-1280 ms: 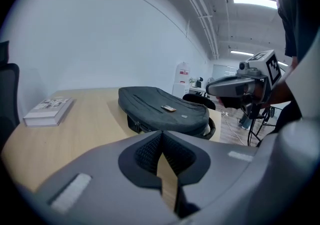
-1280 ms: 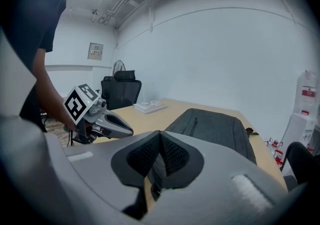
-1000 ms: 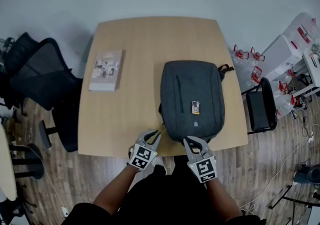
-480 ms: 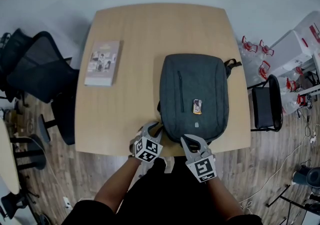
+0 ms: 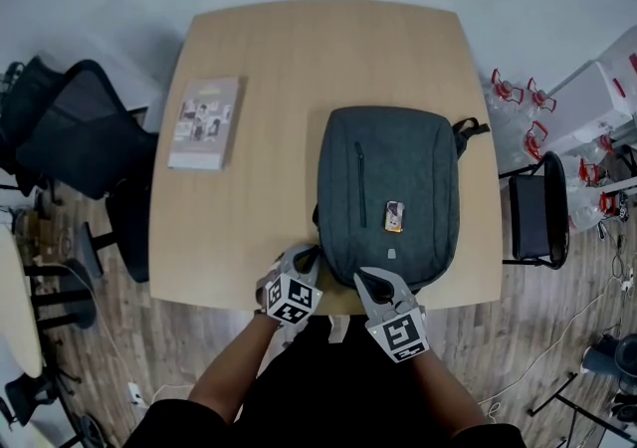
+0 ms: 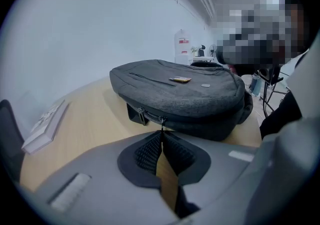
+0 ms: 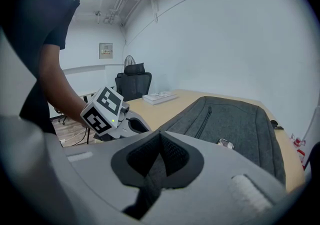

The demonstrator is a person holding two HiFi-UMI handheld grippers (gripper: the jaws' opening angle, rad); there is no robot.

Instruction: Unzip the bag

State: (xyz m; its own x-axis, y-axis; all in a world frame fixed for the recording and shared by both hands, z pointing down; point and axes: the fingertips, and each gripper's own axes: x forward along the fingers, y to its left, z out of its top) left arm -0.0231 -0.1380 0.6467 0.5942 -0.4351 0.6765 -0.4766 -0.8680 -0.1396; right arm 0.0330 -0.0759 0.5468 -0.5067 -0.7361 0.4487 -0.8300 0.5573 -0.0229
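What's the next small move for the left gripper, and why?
Probably draw the left gripper along the zipper line: its jaws look closed on the zipper pull at the near edge of the bag, and the shut right gripper sits alongside.

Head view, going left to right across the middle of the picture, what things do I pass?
black office chair → book → grey backpack → second black chair

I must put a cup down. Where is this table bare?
Bare: the light wooden table's far part, beyond the grey fabric backpack, and the strip between it and the thin pale book. Crowded: the near edge, where the left tongs and right tongs meet it.
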